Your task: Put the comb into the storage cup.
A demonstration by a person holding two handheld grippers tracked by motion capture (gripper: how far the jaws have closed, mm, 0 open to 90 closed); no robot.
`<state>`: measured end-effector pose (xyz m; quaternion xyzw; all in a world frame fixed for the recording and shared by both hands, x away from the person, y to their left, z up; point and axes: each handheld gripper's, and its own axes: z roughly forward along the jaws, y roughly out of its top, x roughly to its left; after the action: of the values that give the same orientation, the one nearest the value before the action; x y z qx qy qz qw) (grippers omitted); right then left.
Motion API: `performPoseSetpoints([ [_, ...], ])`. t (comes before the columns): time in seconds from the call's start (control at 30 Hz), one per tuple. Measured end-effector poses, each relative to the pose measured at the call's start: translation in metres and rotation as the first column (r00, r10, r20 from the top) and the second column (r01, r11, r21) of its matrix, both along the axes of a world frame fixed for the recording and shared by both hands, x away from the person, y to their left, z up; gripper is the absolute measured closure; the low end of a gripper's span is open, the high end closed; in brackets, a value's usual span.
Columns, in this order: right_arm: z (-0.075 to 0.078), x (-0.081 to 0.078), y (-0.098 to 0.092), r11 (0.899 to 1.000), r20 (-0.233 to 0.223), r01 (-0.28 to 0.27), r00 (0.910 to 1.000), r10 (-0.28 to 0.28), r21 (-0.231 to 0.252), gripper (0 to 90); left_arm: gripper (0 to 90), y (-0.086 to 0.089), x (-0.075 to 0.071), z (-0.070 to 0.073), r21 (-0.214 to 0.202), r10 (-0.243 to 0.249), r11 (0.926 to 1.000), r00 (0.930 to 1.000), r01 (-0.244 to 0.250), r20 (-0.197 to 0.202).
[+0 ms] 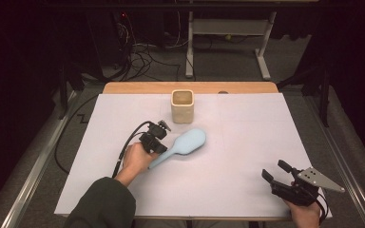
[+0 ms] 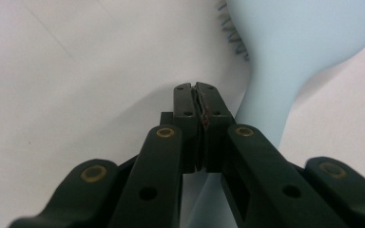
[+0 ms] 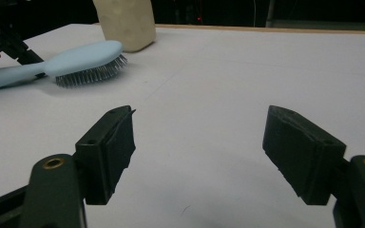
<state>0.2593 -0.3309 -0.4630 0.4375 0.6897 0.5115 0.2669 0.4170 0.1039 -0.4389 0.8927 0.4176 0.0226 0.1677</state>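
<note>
Hairbrush [image 1: 183, 145] lies left of centre in the high view, pale blue, bristles down on the white table cover [image 1: 247, 142], its head just below and apart from the cream cup [image 1: 182, 106] at upper centre. Its handle runs down-left toward your left gripper [image 1: 156, 141].

Left gripper: jaws clenched together with nothing between them. In the left gripper view the closed tips sit just beside the brush's neck [image 2: 266, 104], on its left edge, not around it. Whether they touch the handle cannot be told.

Right gripper [image 1: 276, 172]: jaws released and standing wide, empty, at the lower right of the high view, well apart from the brush.

Recommendation for the step in hand, judged to be taking up the brush by its handle: you will get no hold with shut tips. Open the left jaws first, straddle the narrow neck squarely, and close across its flat sides, not its edge. Keep the wrist low so the handle does not pivot on the bristles. Lift level; the head is the heavier end and may droop toward the cup.
</note>
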Motion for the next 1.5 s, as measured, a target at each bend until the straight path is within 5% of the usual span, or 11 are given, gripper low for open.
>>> performPoseSetpoints([
  [1.5, 0.002, -0.004, 0.000, 1.000, 0.018, -0.002, 0.9998, 0.002, 0.005, 26.7, 87.2, -0.003, -0.032, -0.001, -0.076, -0.048, 0.9958, 0.9986, 0.050, 0.021],
])
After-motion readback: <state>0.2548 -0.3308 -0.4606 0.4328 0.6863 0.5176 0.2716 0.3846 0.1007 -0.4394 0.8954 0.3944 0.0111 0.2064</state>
